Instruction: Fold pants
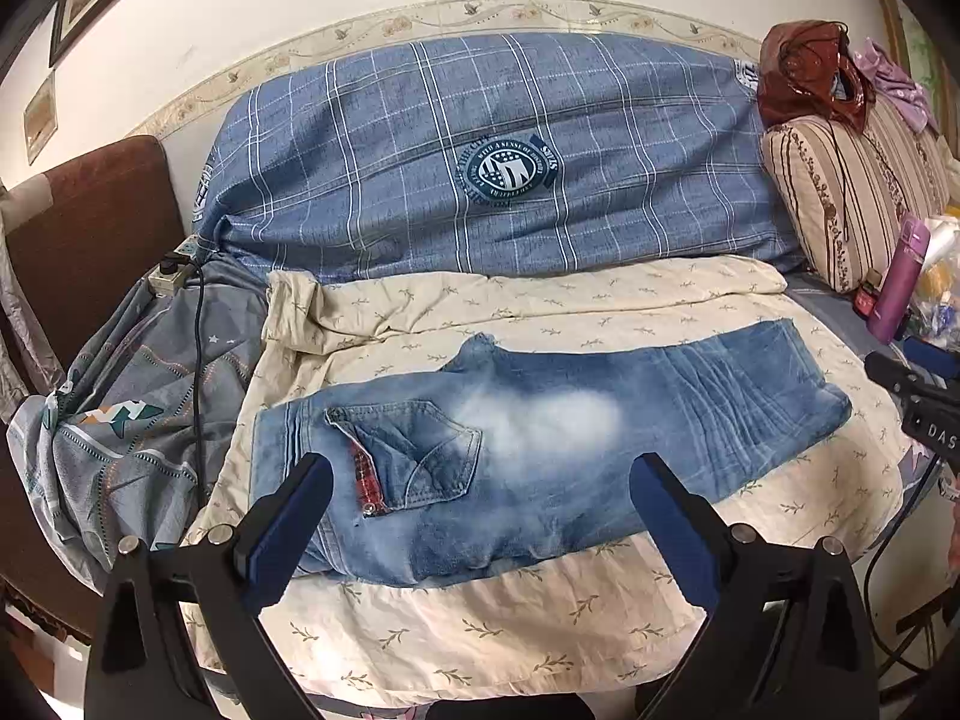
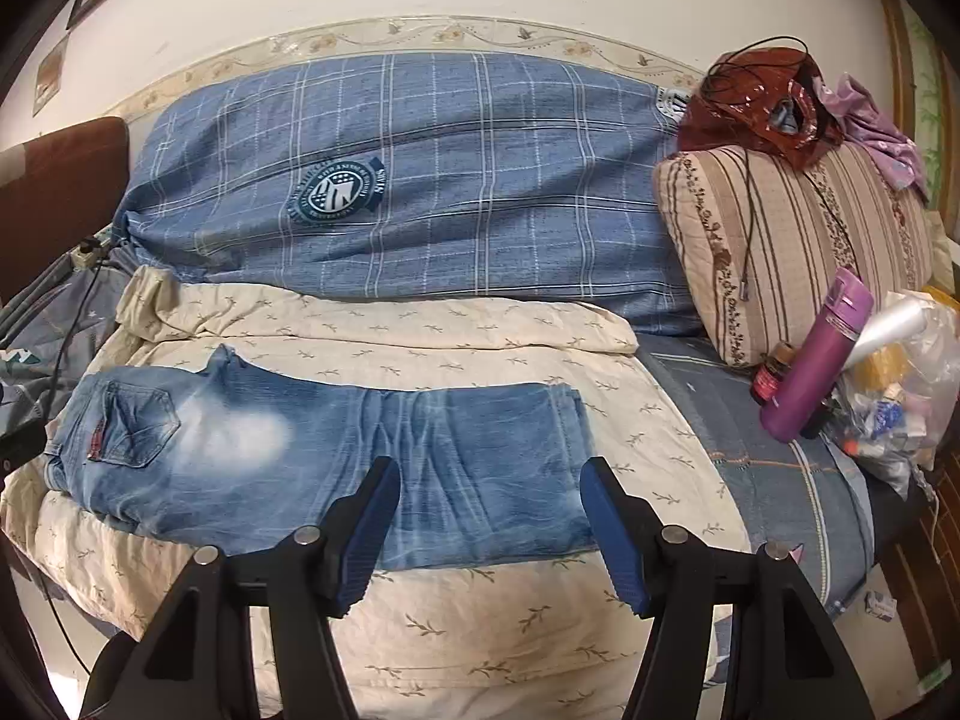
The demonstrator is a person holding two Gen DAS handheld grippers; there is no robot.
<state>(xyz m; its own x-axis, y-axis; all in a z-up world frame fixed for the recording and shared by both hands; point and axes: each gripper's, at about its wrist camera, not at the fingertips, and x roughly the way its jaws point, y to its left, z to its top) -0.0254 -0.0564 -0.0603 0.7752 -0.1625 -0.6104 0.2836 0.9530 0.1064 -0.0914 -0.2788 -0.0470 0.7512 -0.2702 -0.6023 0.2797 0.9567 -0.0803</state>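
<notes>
Faded blue denim pants (image 1: 540, 450), folded into a long flat rectangle, pocket side up, whitened patch mid-thigh, creased at the leg end. Lying across a cream leaf-print quilt (image 1: 480, 630) on the bed, soft and rumpled, with a bare strip of quilt along the near edge. Behind, a bulky blue plaid duvet (image 1: 480, 150); at the far end, a striped cushion (image 2: 798, 240) and a smooth purple bottle (image 2: 810, 360). Left gripper (image 1: 480, 516) above the pocket end, jaws wide, holding nothing. Right gripper (image 2: 492, 534) over the leg end, jaws apart, empty.
</notes>
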